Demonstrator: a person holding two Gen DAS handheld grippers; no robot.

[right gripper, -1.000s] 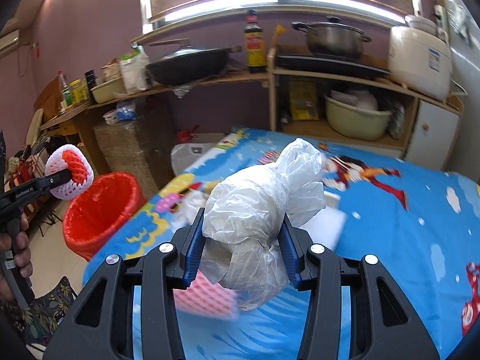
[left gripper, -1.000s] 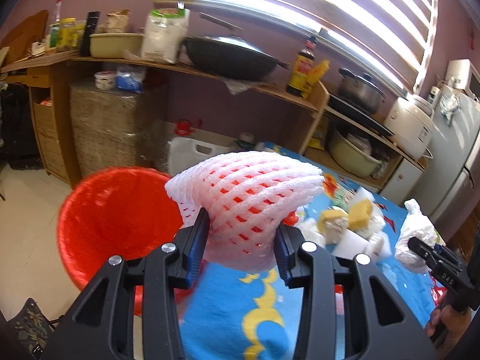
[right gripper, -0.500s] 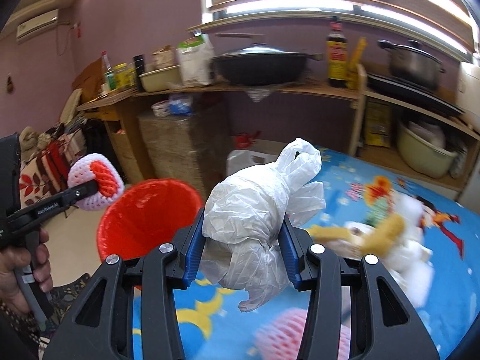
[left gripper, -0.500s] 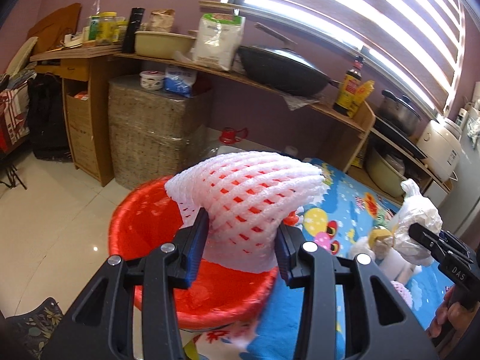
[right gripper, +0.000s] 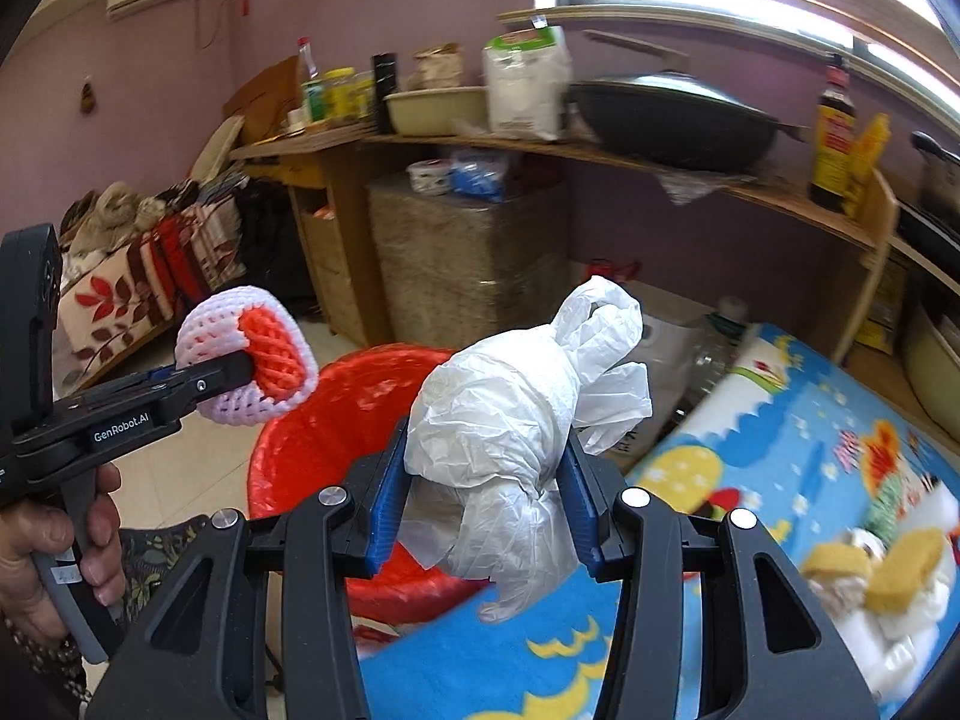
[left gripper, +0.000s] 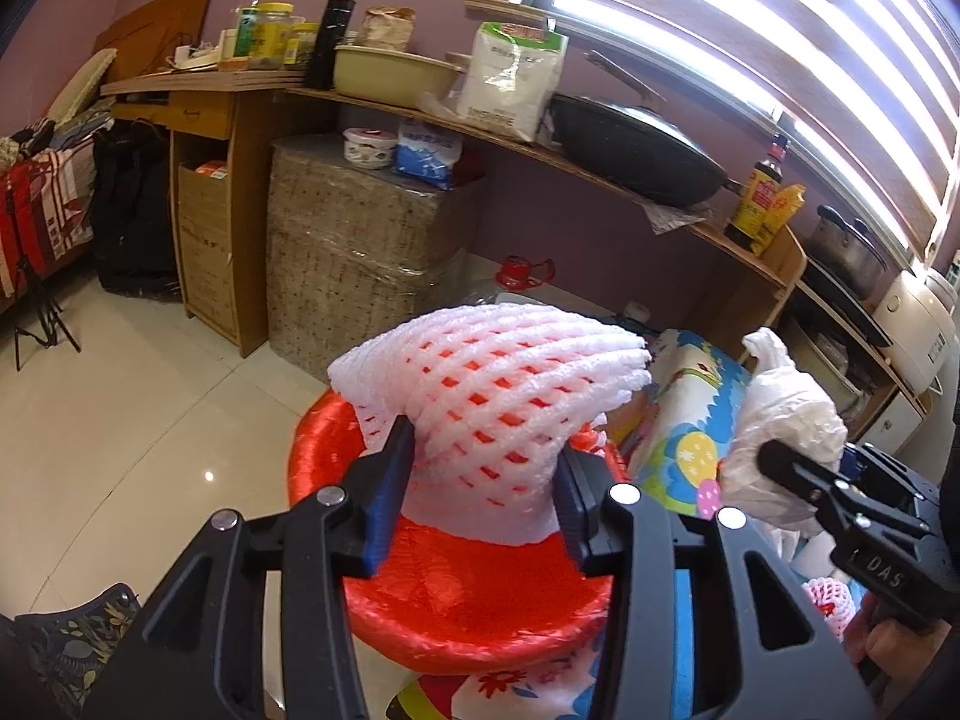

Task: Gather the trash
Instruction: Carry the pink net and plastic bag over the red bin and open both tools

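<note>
While the left gripper (left gripper: 483, 498) is clenched on a white foam fruit net (left gripper: 489, 402), it holds that net in the air above the open mouth of the red trash bin (left gripper: 474, 606), which stands on the tiled floor (left gripper: 150, 420) just beside the edge of the bench (right gripper: 798, 480) with its blue cartoon-print cover. In the right wrist view the same net (right gripper: 249, 363) shows its orange inner layer (the tube's open end faces the camera), pinched in the left gripper (right gripper: 243, 369) up and to the left of the bin's rim (right gripper: 312, 420).

The right gripper (right gripper: 486, 507) is closed around a crumpled white plastic bag (right gripper: 522, 420), its blue pads pressing both sides of the bundle; a knotted end sticks up and a loose flap hangs below. From the left wrist view that bag (left gripper: 786, 420) and the right gripper (left gripper: 774, 462) sit to the right of the bin, over the bench edge.

More trash lies on the bench: yellow sponges (right gripper: 900, 570) on white foam pieces (right gripper: 900, 630), and another foam net (left gripper: 828, 597) near the person's right hand (left gripper: 888, 654). A wooden shelf (left gripper: 600, 162) along the purple wall carries a black wok (left gripper: 636, 150), a white sack (left gripper: 513, 78) and a dark sauce bottle (left gripper: 759, 192).
</note>
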